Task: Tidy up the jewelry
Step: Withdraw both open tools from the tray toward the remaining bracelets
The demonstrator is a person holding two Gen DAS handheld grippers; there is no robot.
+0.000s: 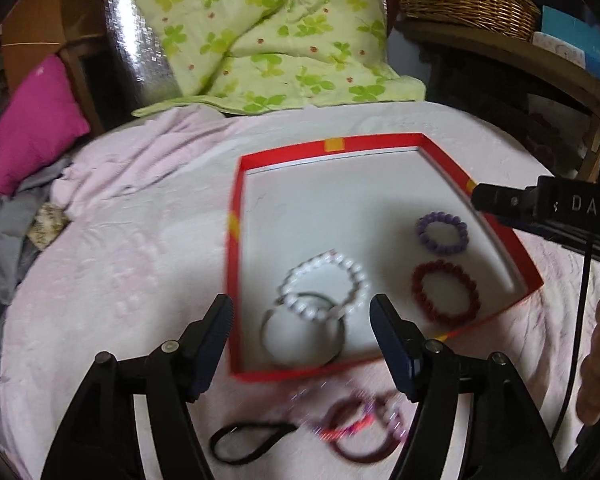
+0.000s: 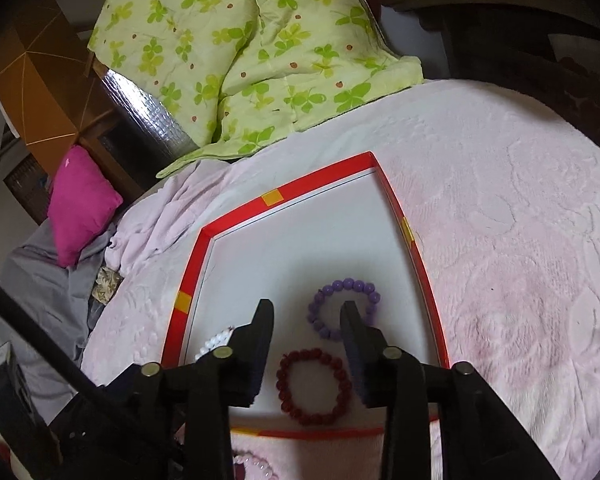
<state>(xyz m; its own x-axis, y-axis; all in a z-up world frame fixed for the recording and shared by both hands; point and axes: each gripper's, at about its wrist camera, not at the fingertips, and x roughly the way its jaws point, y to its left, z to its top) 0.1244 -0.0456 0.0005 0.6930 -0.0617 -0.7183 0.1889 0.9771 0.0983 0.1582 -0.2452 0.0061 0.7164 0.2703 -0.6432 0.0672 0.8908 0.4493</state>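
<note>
Blurred bangles (image 1: 356, 432) lie nearest, off my red tray (image 1: 380, 142) | left gripper (image 1: 300, 320) open over white bracelet (image 1: 324, 284) | right gripper (image 2: 306, 320) open, empty, partly hiding purple bracelet (image 2: 332, 300), dark red bracelet (image 2: 314, 386) in tray.

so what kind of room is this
Most likely a bedroom at home: the red tray sits on a bed with a pink blanket, a green leaf-print quilt is bunched at the far end, and a magenta pillow lies beside it.

Bedroom: quilt (image 1: 268, 32), pillow (image 1: 36, 124), bedspread (image 2: 500, 220)
</note>
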